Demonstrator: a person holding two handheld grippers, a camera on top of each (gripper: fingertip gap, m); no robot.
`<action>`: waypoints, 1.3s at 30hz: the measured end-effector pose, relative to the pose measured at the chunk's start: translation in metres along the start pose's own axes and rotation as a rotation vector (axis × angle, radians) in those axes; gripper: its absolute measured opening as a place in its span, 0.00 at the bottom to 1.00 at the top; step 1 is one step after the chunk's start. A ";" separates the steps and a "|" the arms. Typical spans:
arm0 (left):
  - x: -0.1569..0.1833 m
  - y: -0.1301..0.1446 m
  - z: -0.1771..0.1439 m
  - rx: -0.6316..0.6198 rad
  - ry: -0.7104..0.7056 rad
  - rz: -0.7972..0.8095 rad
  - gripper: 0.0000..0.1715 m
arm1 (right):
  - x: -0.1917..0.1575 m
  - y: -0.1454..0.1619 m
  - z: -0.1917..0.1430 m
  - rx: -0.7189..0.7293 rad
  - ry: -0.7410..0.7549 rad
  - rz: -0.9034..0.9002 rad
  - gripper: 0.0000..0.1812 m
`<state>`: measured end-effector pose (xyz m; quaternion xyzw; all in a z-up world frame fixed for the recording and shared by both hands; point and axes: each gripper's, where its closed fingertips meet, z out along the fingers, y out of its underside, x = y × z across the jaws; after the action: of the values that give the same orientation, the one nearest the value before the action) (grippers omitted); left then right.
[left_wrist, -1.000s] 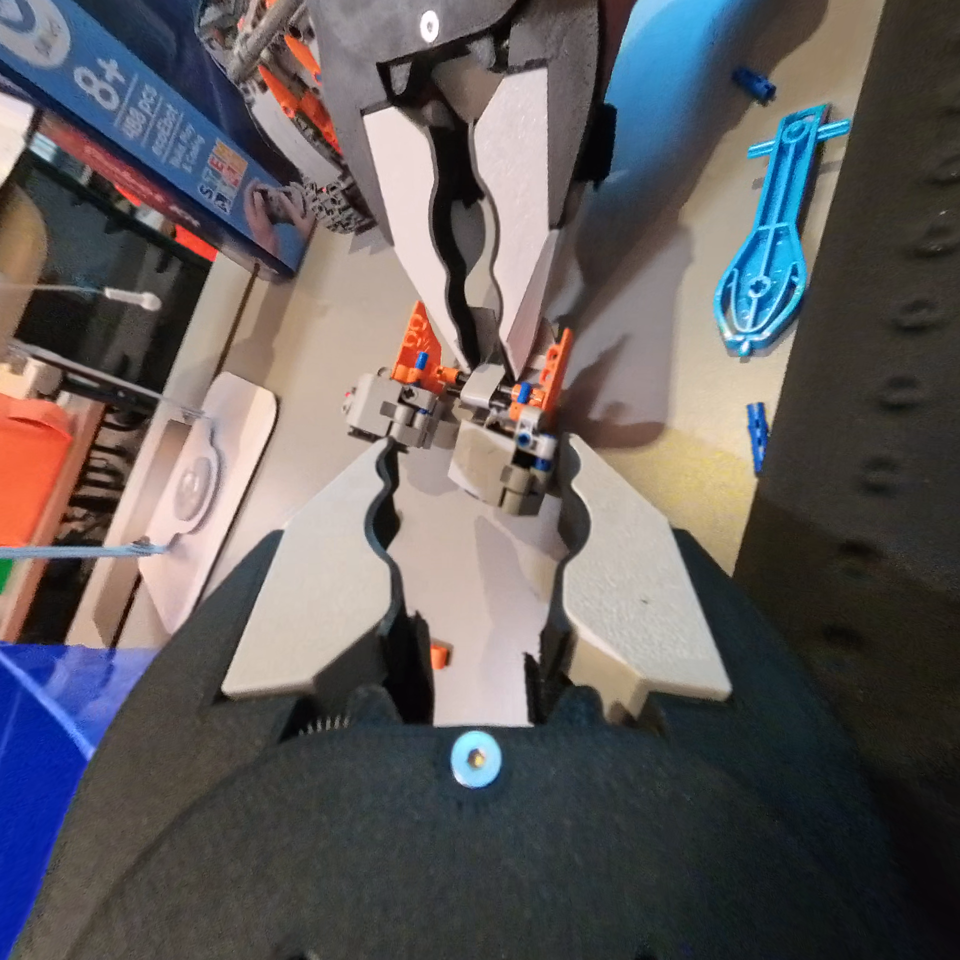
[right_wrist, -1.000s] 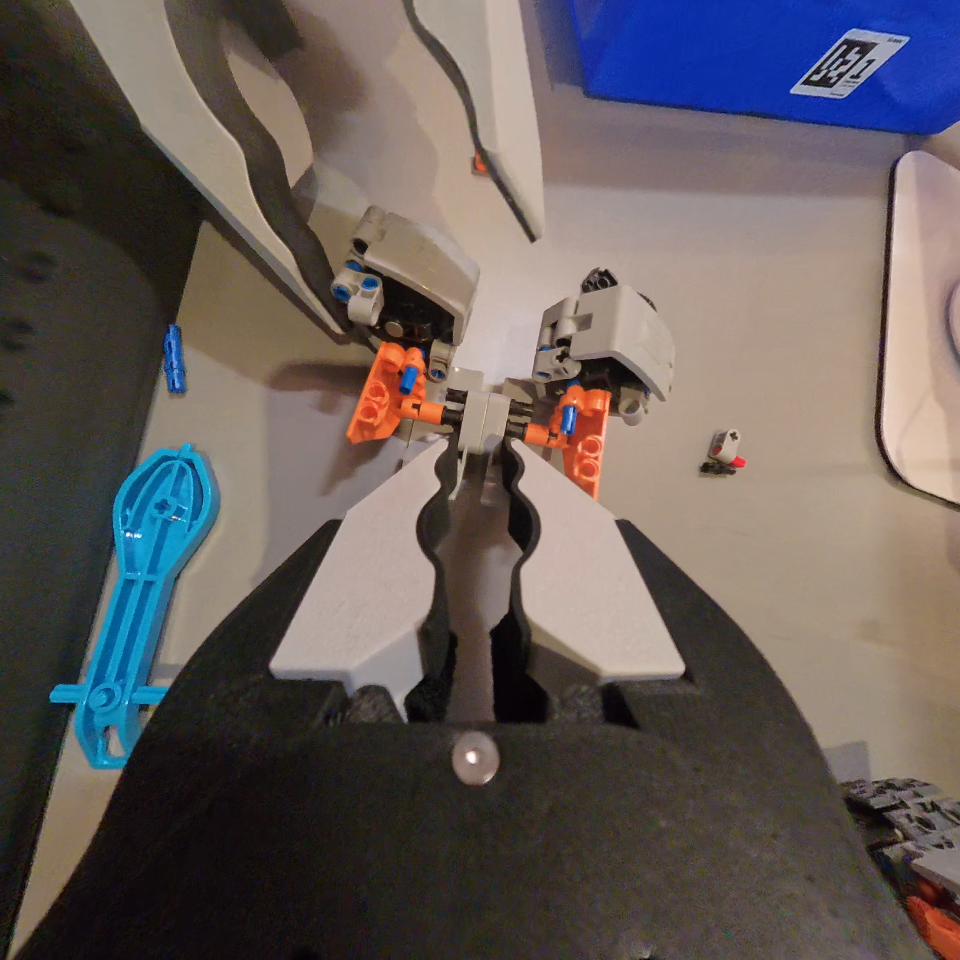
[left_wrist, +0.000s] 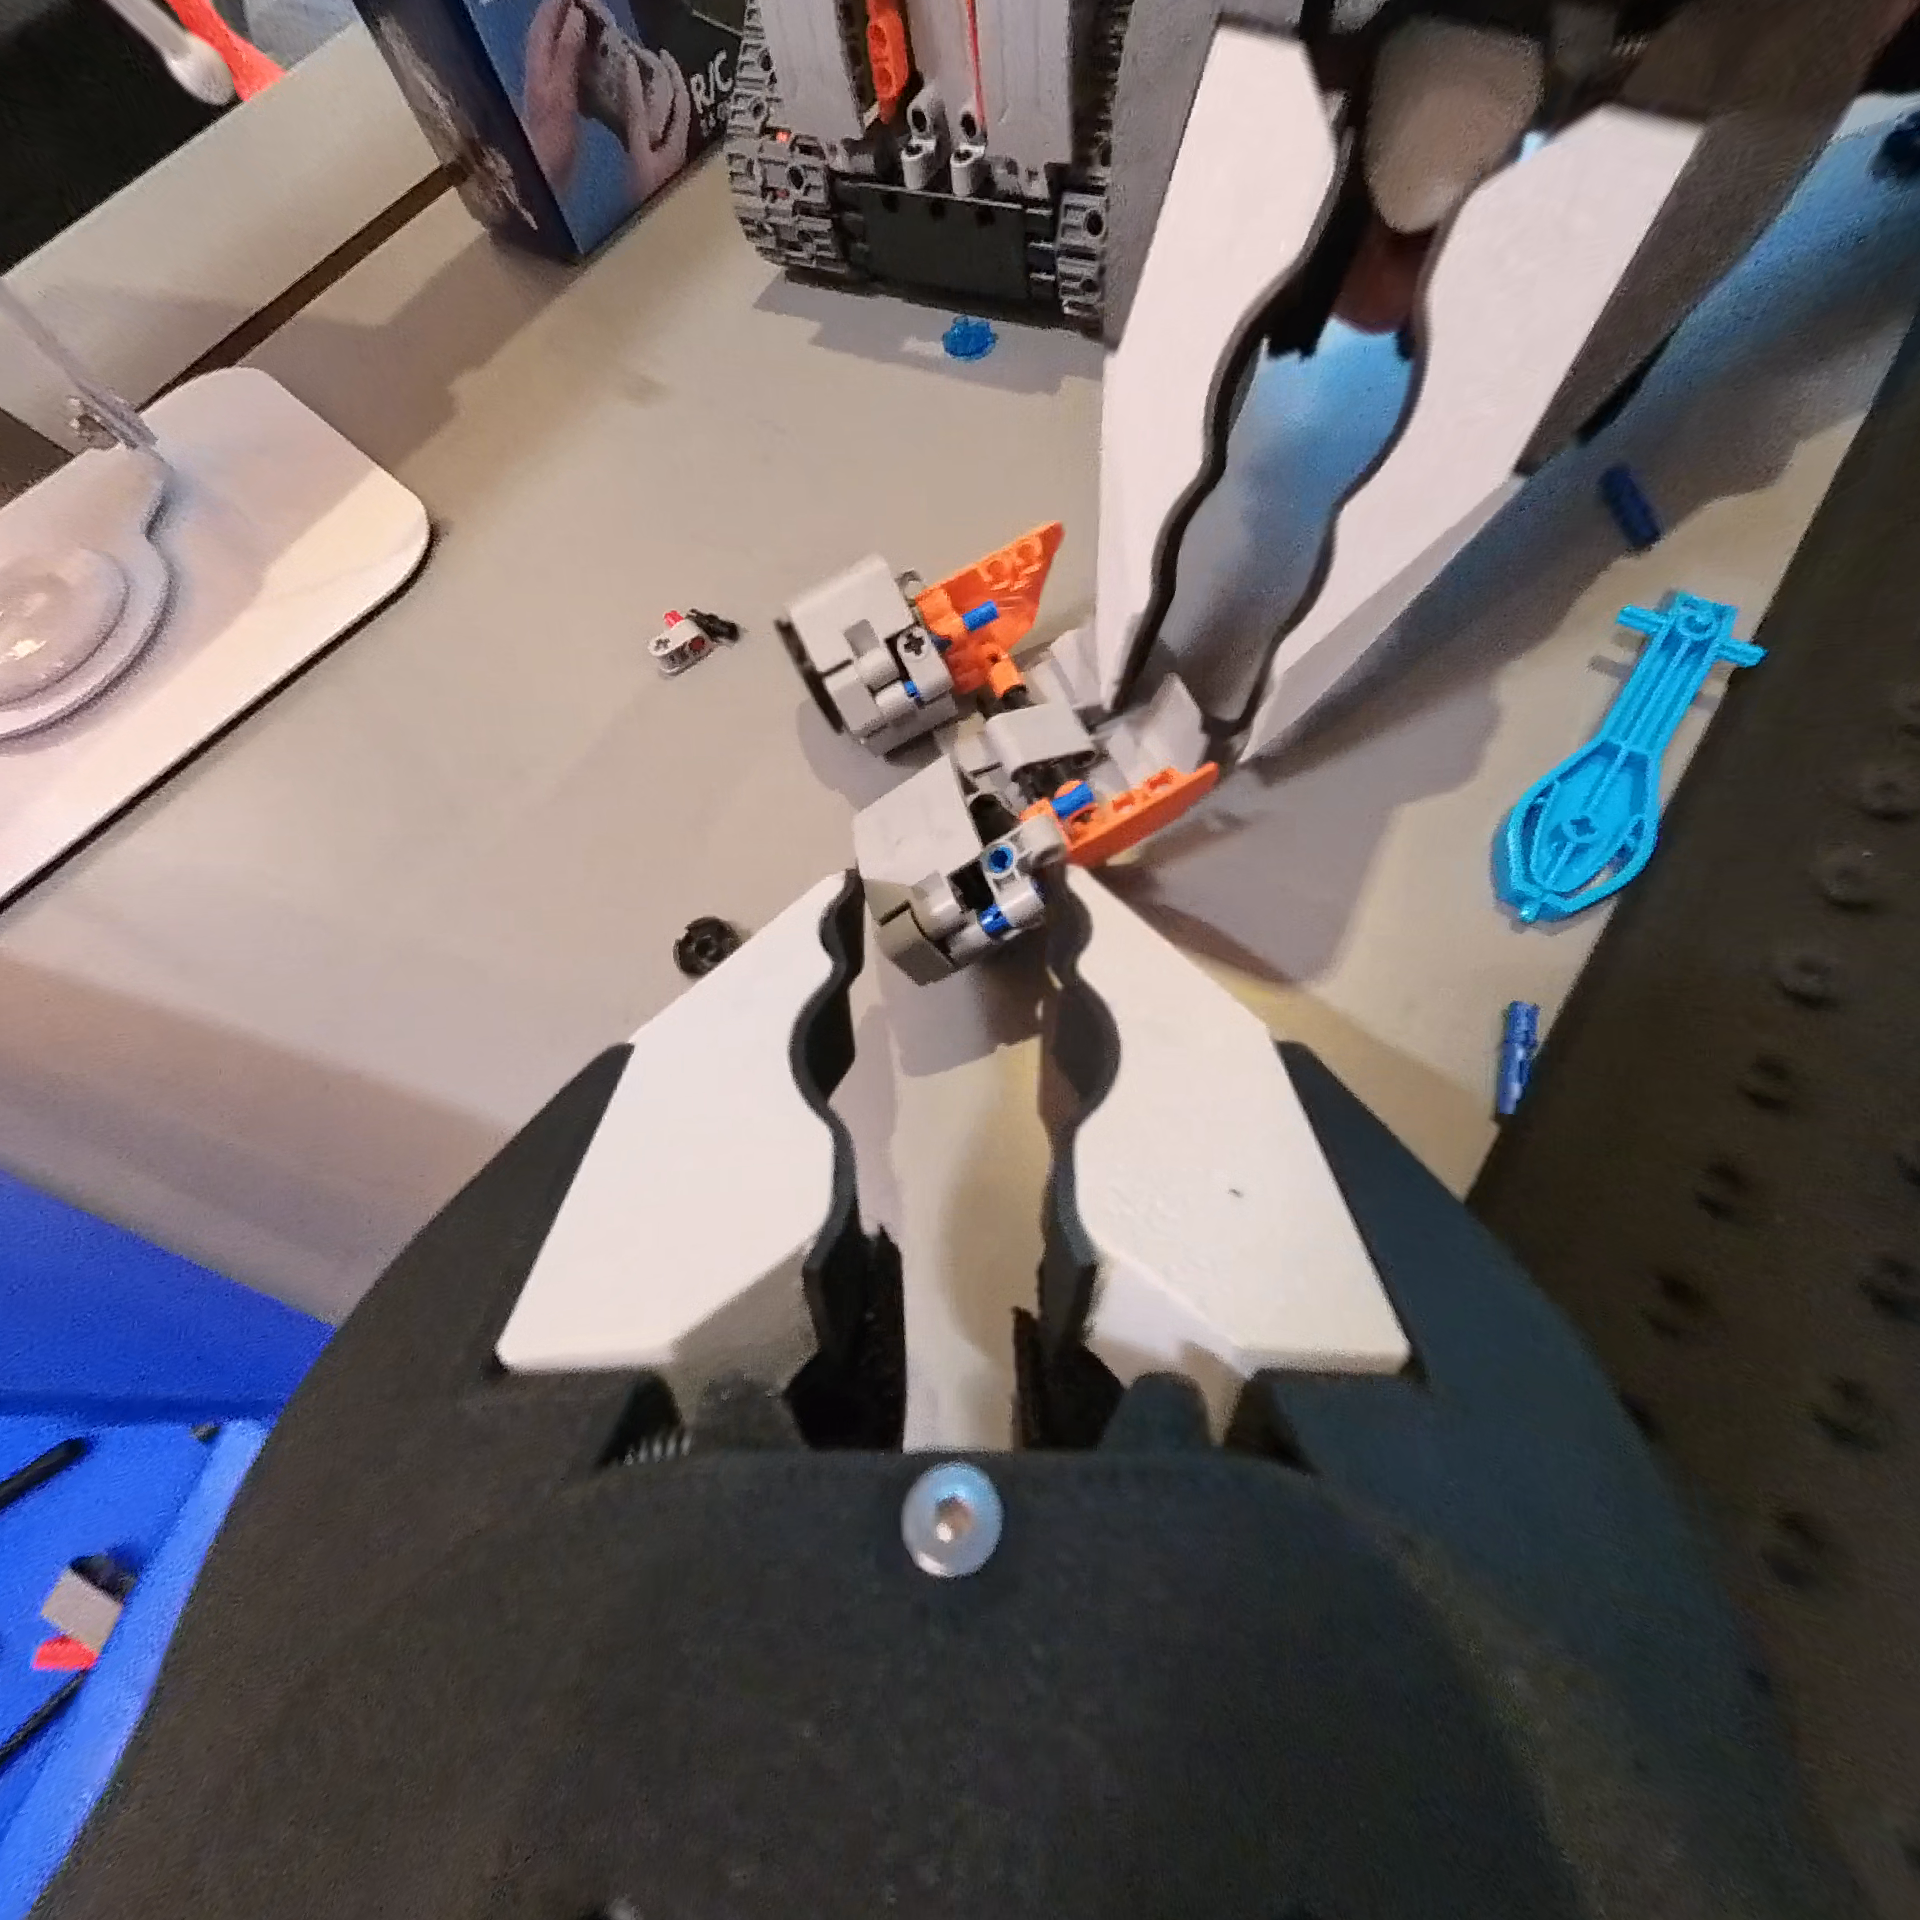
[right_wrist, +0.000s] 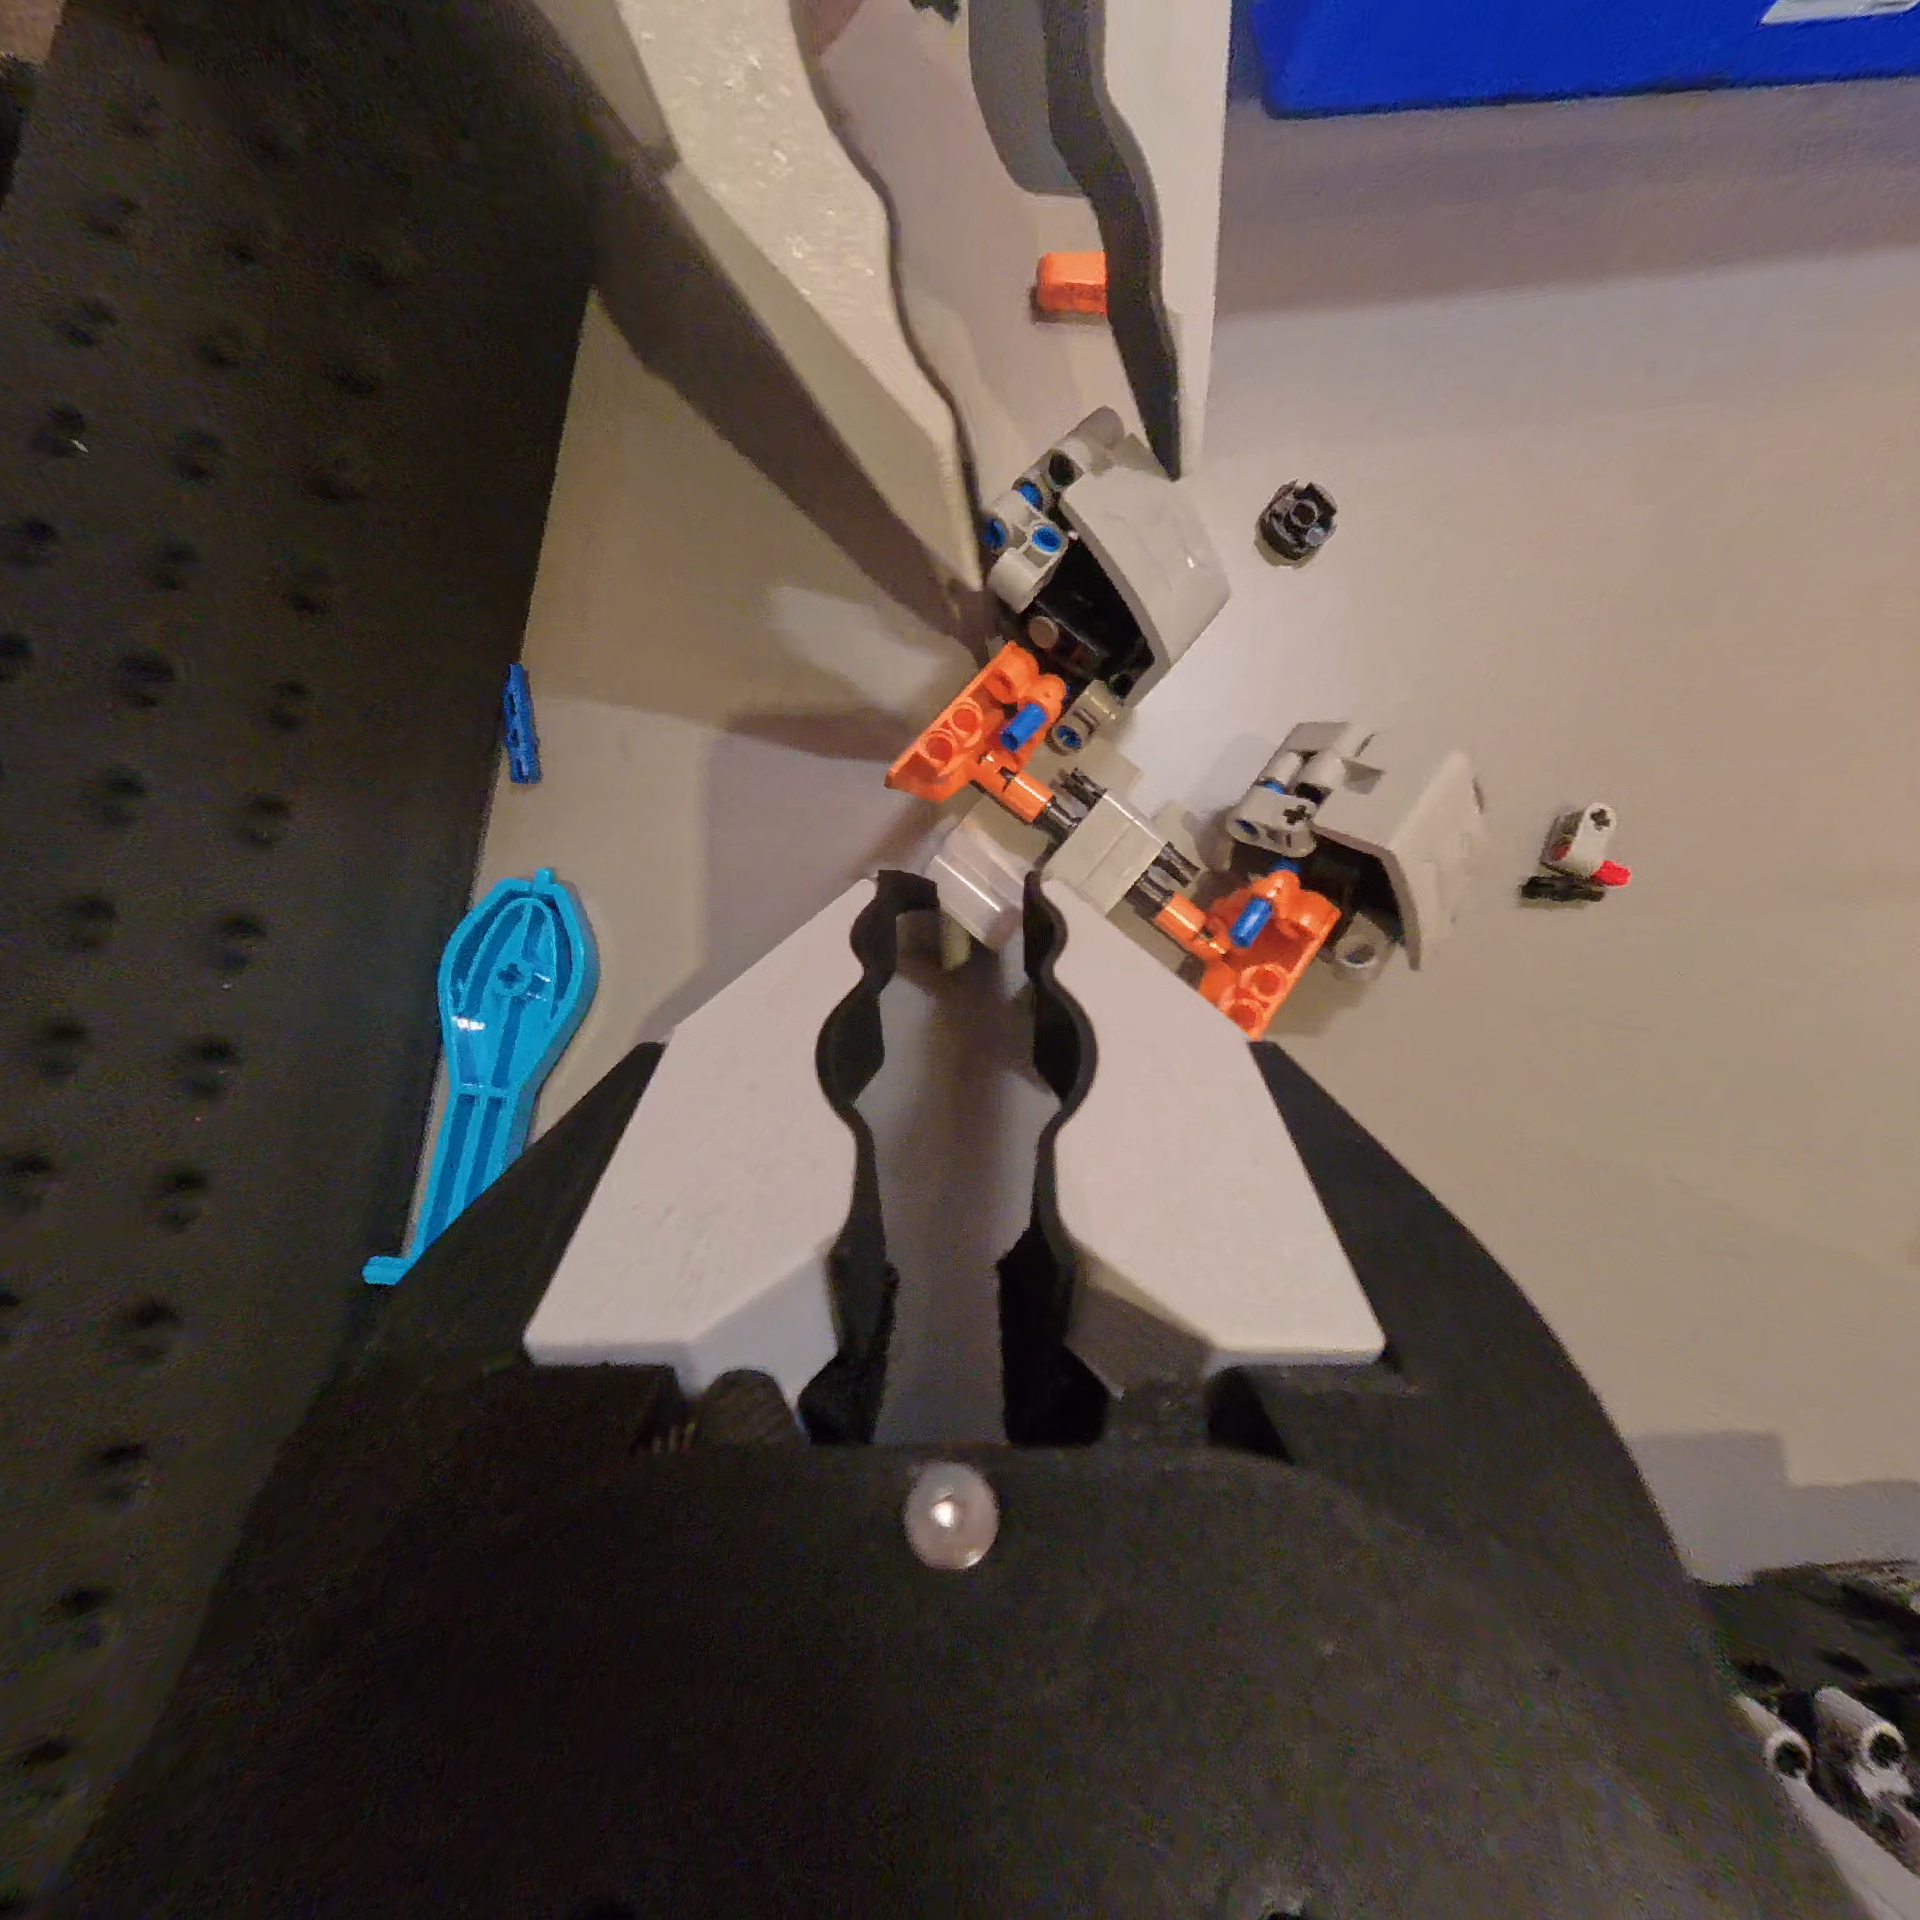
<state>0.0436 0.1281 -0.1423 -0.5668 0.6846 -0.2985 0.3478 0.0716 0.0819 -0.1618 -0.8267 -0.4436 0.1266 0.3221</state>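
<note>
The grey-and-orange brick assembly (left_wrist: 977, 748) lies on the bench (left_wrist: 499, 831) between both tongs, its long axis crosswise — left tongs (left_wrist: 961, 914) parted around its near grey end, right tongs (right_wrist: 961, 909) parted at its middle block.

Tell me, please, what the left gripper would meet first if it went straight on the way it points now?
The left gripper would most likely meet the grey and orange brick model first: its nearest grey end sits right at the open fingertips, on the table. Whether they already touch is unclear.
</note>
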 end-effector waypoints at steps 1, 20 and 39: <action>-0.002 0.000 0.000 0.003 -0.003 -0.001 0.19 | 0.002 -0.003 -0.004 0.021 -0.002 0.012 0.13; -0.007 -0.011 0.005 -0.081 -0.264 0.382 0.18 | 0.003 0.004 0.007 -0.051 0.089 -0.128 0.01; -0.014 -0.011 0.001 -0.023 -0.199 0.250 0.26 | 0.051 -0.025 -0.069 0.190 0.195 0.082 0.00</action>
<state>0.0524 0.1398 -0.1324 -0.5078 0.7156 -0.1873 0.4417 0.1189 0.1043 -0.0890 -0.8181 -0.3621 0.1001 0.4353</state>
